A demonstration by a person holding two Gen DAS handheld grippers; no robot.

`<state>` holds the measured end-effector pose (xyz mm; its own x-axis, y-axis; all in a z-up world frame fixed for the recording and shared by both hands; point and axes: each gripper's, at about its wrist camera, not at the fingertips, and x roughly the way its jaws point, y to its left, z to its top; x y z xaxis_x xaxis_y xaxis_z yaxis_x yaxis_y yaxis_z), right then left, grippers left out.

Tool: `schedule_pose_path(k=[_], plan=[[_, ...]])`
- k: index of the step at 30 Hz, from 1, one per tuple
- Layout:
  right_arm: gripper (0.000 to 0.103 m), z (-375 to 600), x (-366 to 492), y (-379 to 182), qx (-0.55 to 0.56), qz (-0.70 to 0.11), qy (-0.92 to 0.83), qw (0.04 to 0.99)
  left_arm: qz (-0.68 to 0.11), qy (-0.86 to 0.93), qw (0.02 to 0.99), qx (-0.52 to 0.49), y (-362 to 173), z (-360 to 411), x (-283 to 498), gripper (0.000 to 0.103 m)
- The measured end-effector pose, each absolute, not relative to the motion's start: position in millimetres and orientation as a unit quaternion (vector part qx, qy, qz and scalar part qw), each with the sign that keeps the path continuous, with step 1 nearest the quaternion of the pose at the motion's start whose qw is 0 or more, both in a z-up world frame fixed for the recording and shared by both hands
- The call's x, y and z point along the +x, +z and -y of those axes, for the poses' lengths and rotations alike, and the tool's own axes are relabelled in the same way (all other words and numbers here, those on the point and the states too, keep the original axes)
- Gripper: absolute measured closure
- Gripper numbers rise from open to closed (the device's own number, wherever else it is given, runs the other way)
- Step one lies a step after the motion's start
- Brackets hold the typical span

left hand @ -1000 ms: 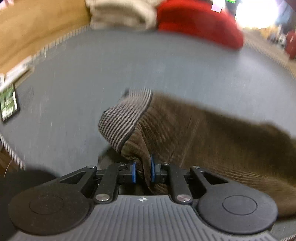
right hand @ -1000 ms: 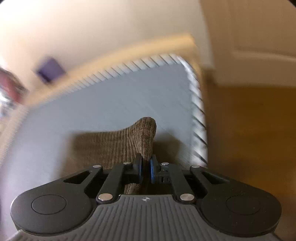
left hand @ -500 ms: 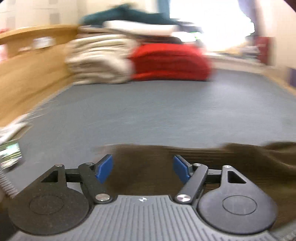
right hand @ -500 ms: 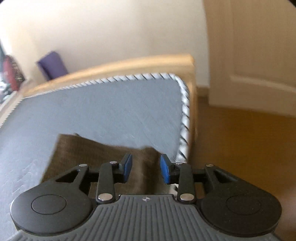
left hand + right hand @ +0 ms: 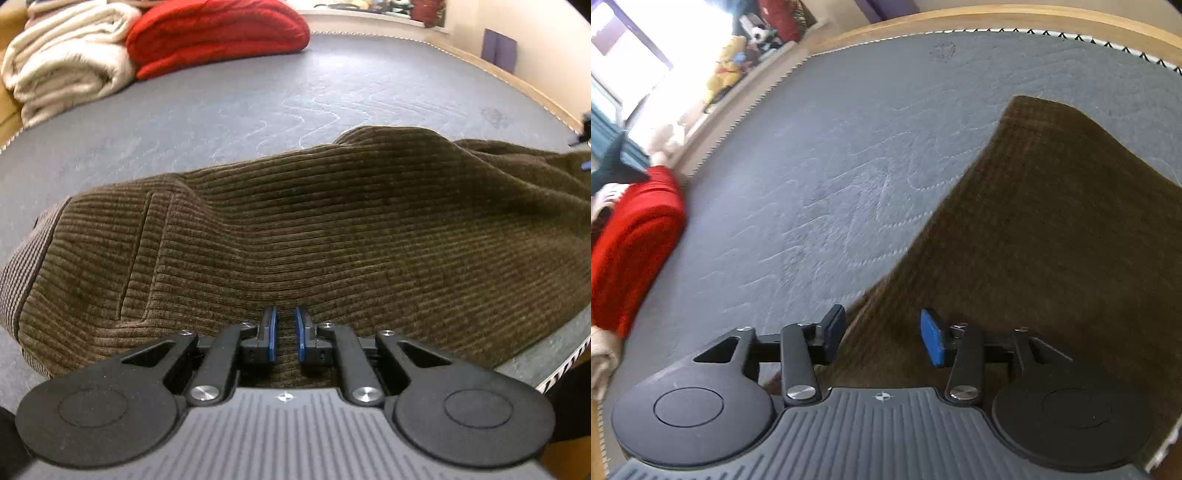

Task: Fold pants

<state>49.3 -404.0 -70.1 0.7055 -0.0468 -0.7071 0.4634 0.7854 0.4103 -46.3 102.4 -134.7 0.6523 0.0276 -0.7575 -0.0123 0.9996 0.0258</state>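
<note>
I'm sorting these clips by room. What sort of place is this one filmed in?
Most likely a bedroom. The brown corduroy pants lie on a bare grey quilted mattress in a wooden bed frame, with folded blankets stacked at one end and soft toys by a bright window.

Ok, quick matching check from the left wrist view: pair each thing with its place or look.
Things:
1. pants
2. red blanket
3. cream blanket
4. mattress

Place or look:
a. grey, with wavy quilting
b. folded, at the far left corner
c. brown and ribbed, spread out nearest the camera
d. folded, just right of the cream one

Pairs: 1-c, 2-d, 3-b, 4-a
</note>
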Motion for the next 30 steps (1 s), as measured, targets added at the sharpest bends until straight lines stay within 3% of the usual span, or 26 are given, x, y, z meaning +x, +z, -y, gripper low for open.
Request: schedule_pose_path(k=[3,5,6,7,13,17,19,22,30], plan=[[0.051,409.7,73.2,-81.7,0.300,-0.372,-0.201,0.855,-0.414,0.009,0.910,0.018,-135.5,-98.4,-53.4,0.091],[0.058,413.2,83.1,-89.7,0.305,-0.384,-0.223,0.843,-0.411,0.007,0.911,0.016,-135.2,-97.4,-57.2,0.091],[0.067,412.3,86.7,-87.5,0.296,-0.380,-0.238,0.844,-0.411,0.006,0.911,0.016,-136.8,-92.7,-56.7,0.091],[0.097,410.3,90.2,-84.5,0.282,-0.379,-0.251,0.845,-0.411,0.006,0.912,0.015,-140.1,-95.2,-55.2,0.091],[0.098,443.7,83.3,-58.1,0.359,-0.275,-0.277,0.848,-0.403,0.004,0.915,0.034,-142.7,-92.8,-57.2,0.091],[0.097,466.4,81.3,-92.6,0.434,-0.300,-0.280,0.802,-0.401,0.003,0.915,0.034,-143.9,-91.3,-60.6,0.091],[0.089,465.9,78.9,-87.8,0.428,-0.301,-0.268,0.809,-0.402,0.004,0.915,0.030,-141.7,-91.7,-61.8,0.090],[0.062,456.2,73.2,-68.9,0.403,-0.293,-0.244,0.832,-0.402,0.007,0.915,0.031,-141.7,-89.9,-63.1,0.090],[0.060,448.8,23.3,-43.1,0.346,-0.286,-0.204,0.870,-0.410,0.011,0.912,0.014,-137.9,-93.7,-61.9,0.090]])
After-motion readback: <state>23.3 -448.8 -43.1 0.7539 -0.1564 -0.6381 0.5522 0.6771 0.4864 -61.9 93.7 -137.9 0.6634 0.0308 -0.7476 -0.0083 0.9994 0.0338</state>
